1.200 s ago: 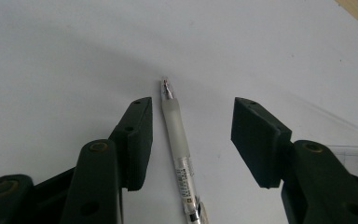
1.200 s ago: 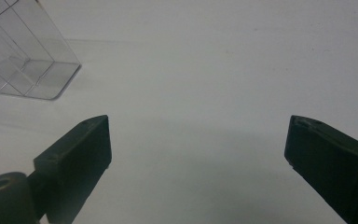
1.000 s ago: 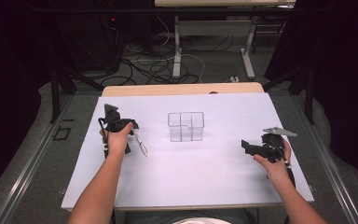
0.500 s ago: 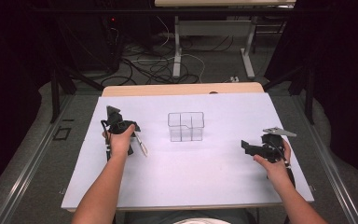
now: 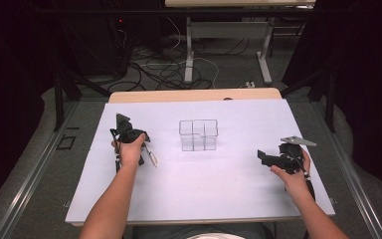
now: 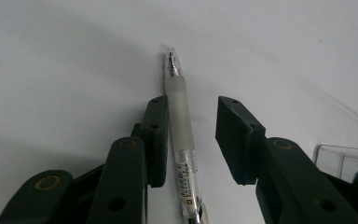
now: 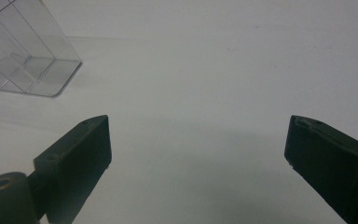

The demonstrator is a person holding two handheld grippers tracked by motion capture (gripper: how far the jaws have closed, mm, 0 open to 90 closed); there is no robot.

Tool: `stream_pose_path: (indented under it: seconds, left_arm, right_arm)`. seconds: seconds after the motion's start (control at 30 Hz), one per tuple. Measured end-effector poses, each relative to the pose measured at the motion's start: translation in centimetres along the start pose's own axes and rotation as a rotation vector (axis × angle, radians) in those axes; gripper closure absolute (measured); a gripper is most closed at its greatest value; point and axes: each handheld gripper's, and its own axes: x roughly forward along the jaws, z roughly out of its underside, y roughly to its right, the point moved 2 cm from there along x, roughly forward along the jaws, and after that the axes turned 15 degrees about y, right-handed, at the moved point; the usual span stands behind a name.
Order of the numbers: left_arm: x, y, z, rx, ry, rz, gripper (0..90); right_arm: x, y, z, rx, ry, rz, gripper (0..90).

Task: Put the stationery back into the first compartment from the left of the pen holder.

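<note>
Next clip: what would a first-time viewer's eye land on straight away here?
Probably the clear pen lying between the jaws of the left gripper, which have just been closing: one jaw sits against it, the other stands apart. Next, the clear divided organizer stands alone mid-table on the white sheet. At the right, the right gripper hovers over bare sheet with jaws wide open.

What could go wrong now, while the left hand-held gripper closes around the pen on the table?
1. In the left gripper view the pen lies against one pad, with a gap to the other. The jaws of the left hand-held gripper have just been closing, so the pen may roll or twist instead of being clamped squarely.
2. The pen lies flat on the white table; the pads may scrape the surface.
3. The clear organizer stands close, and a swinging pen might knock it.
</note>
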Motion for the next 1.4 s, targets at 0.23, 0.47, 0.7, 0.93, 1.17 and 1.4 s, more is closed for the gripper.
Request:
stream_pose_path:
  seconds: [0.23,0.47,0.7,0.93,1.17,1.4]
  left_arm:
    - [0.2,-0.1,0.1,-0.021,0.005,-0.017,69.6]
    - [0.2,-0.3,0.0,-0.024,-0.007,-0.024,76.9]
    - [0.2,-0.3,0.0,-0.025,-0.005,-0.033,78.5]
    - [0.2,-0.5,0.0,-0.047,0.000,-0.026,79.6]
    - [-0.1,-0.5,-0.2,-0.043,0.016,-0.002,79.9]
    - [-0.9,-0.3,-0.4,-0.043,0.037,0.041,79.9]
  right_arm:
    - [-0.1,0.2,0.1,0.005,-0.003,0.006,6.8]
    - [0.0,0.1,0.1,-0.002,-0.002,0.004,6.8]
    - [0.0,0.1,0.1,-0.006,-0.001,0.001,6.8]
    - [0.0,0.1,0.1,-0.004,-0.002,0.002,6.8]
    - [0.0,0.2,0.1,-0.004,-0.002,0.003,6.8]
    - [0.0,0.2,0.1,-0.005,-0.003,0.003,6.8]
